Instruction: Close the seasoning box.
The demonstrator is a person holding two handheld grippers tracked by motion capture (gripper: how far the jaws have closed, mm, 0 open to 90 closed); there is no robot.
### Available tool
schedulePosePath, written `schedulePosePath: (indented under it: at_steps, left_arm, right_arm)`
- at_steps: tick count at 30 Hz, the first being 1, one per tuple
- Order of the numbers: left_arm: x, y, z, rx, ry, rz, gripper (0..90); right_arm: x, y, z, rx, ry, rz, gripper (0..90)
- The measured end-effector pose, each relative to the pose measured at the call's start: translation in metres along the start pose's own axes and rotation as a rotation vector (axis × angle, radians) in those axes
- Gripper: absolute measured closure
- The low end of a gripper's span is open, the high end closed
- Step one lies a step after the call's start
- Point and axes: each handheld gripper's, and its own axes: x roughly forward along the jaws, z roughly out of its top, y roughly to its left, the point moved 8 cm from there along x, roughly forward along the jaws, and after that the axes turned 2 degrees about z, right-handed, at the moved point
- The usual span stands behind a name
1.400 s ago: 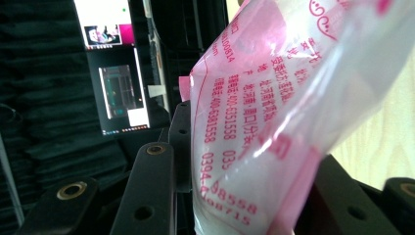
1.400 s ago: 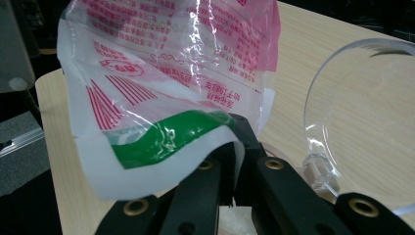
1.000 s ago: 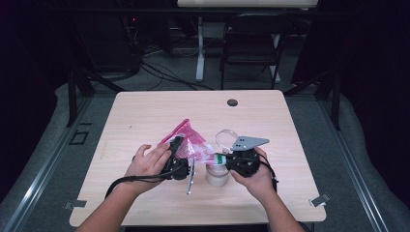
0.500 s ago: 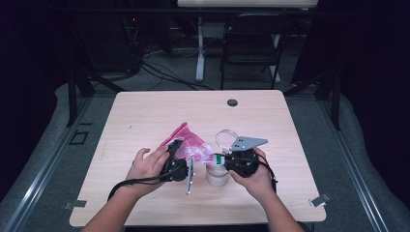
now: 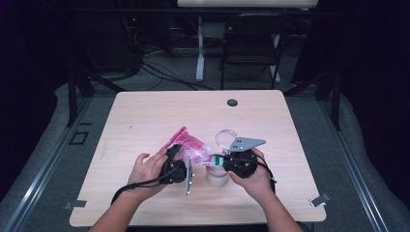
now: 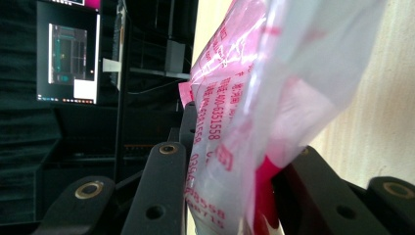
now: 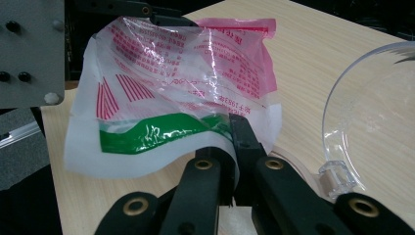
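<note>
A: The right tongs point(image 7: 234, 147), nearest the person, are pressed together on the plastic bag's point(image 5: 191, 147) white edge, above the cup point(image 5: 216, 176). Why?

B: Probably to anchor it. The left tongs point(image 6: 230, 196) have just been closing around its pink end, the film between them, mid-bench point(image 5: 145, 116).

A: And the clear lid point(image 7: 372, 122)?

B: Set aside, farther right.

A lab or recording studio, not a home. Black curtains close off the dark room on all sides. A single pale wooden table point(image 5: 145, 116) stands on grey floor matting, ringed by black metal framing point(image 5: 77, 89). Cables point(image 5: 159, 72) snake across the floor behind it. A folding chair point(image 5: 251, 46) waits at the back; a lit monitor point(image 6: 68, 54) glows off to one side.
</note>
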Motion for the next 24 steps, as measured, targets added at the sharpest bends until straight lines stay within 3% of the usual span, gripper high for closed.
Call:
schedulePosePath:
  at_steps: [24]
  left_arm:
    - [0.005,-0.022,-0.005,-0.165,-0.008,-0.072,73.6]
  right_arm:
    - [0.004,0.002,-0.001,-0.006,0.010,-0.002,90.0]
